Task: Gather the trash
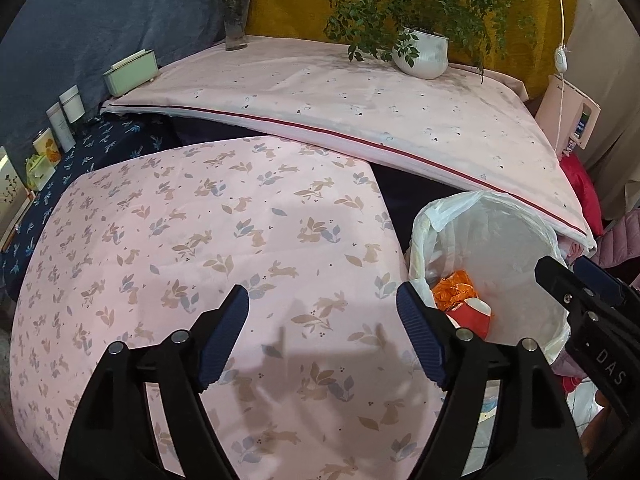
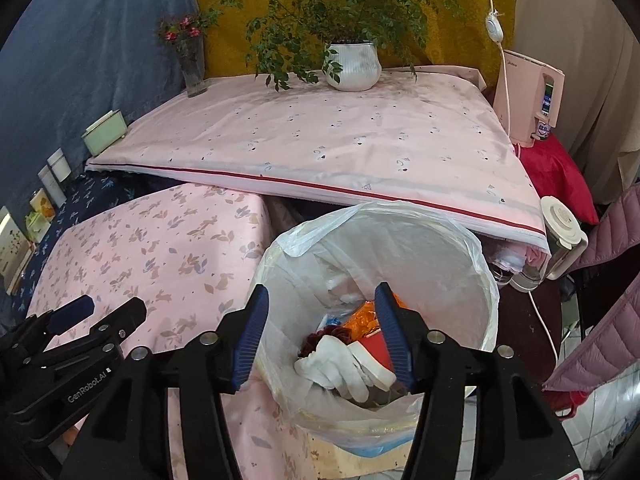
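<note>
Nearest the lens at the bottom of the left wrist view, the left gripper (image 1: 322,334) is hanging with its blue-padded jaws spread wide and nothing between them, over the pink rabbit-print cloth (image 1: 192,240) filling the lower left of the frame. Along the left edge, a row of small boxes and jars (image 1: 60,120) is standing on dark blue fabric, and a pale green box (image 1: 130,71) is sitting at the upper left corner of the raised pink board (image 1: 360,100). At upper centre, a glass vase (image 1: 236,20) is holding red flowers; right of it, a white pot (image 1: 424,56) is holding a leafy green plant.

At lower right, the trash bin (image 1: 520,240), lined with a thin white plastic bag, is standing just beside the cloth-covered surface. Inside it, orange crinkled wrapper (image 1: 454,292) and a red-and-white item (image 1: 474,314) are lying at the bottom.

In the right wrist view, the right gripper (image 2: 322,334) is hovering directly over the bin's mouth (image 2: 400,248), its jaws likewise apart and gripping nothing. Between its fingers, the bin's contents are showing: a crumpled white glove-like piece (image 2: 340,366) lying on top, dark red scraps to its left, the orange wrapper behind and the red-and-white item to the right. At far right, a pink appliance (image 2: 528,92) is standing in the upper part of the frame, with a white-lidded jug (image 2: 562,232) lower down.
</note>
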